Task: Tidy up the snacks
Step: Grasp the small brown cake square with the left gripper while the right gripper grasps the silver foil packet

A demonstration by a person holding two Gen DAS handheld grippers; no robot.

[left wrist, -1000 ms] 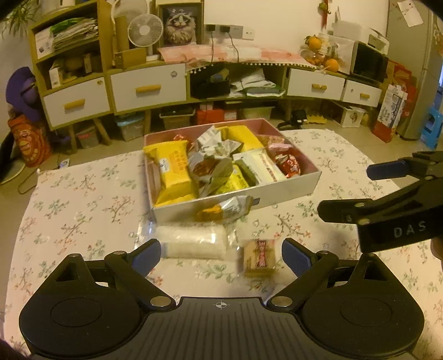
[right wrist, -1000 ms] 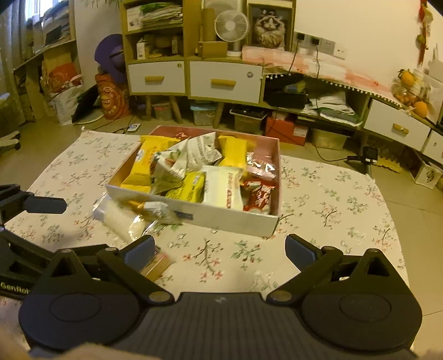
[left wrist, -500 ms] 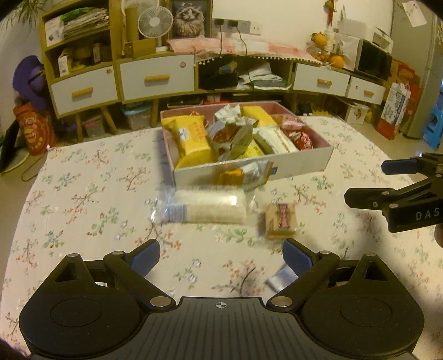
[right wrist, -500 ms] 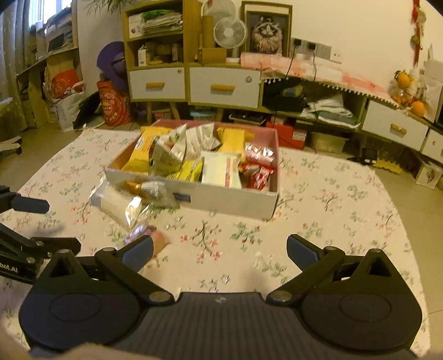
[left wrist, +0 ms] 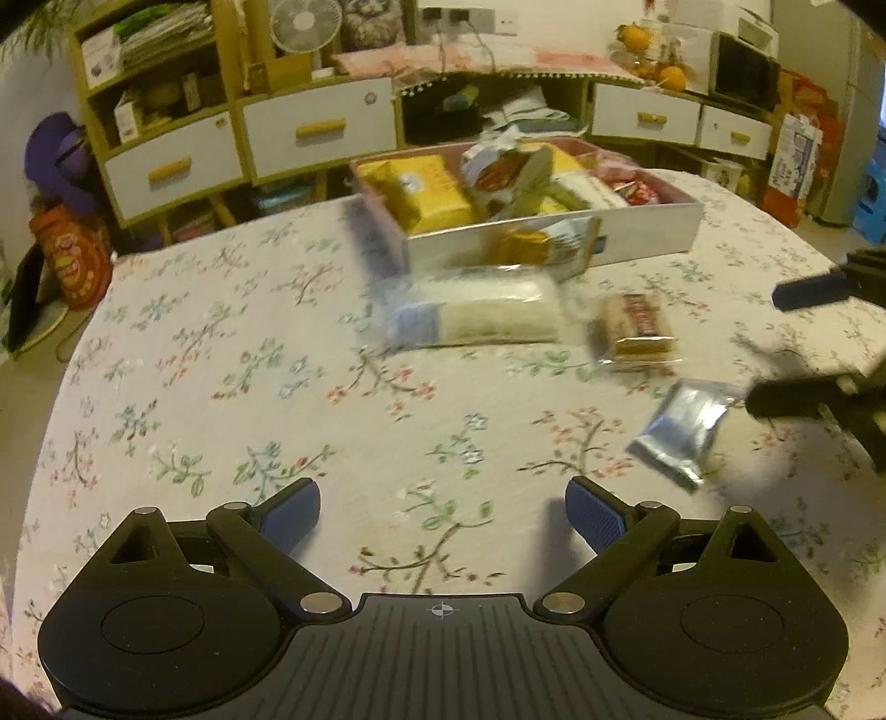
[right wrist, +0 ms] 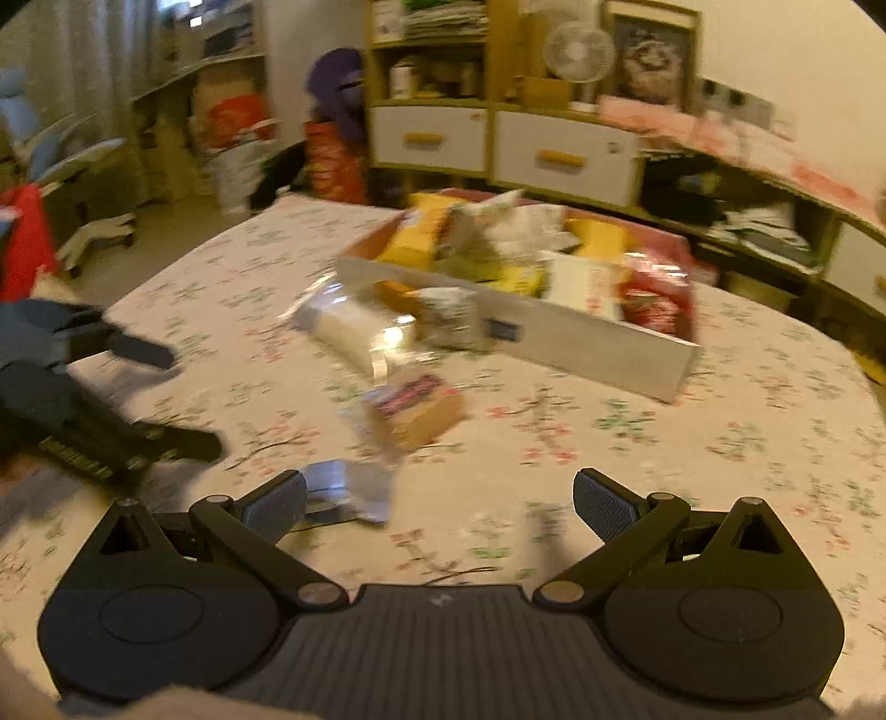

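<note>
Left tool [left wrist: 441, 512] spread wide, holding nothing, above the floral-cloth worktop [left wrist: 221, 387]. Right tool [right wrist: 440, 507] likewise wide and empty-handed; a silver foil packet [right wrist: 346, 490] lies on the cloth just beside its left fingertip, partly hidden behind it. Same packet seen from the left wrist view lies flat, off to the right, close to the right tool's dark fingers. Beyond it: a small brown wrapped cake [left wrist: 634, 329], then a long clear-wrapped pale roll [left wrist: 476, 318] lying crosswise, both on the cloth in front of the snack box [left wrist: 637, 235]. A gold-and-silver packet [left wrist: 545, 243] leans against the box's white front wall. Box crammed with yellow, white and red packets. Behind the worktop: cabinets with white drawers [left wrist: 318, 124], desk fan [left wrist: 302, 25], purple plush [right wrist: 340, 83], oranges [left wrist: 659, 66]. Both views motion-blurred; labels unreadable.
</note>
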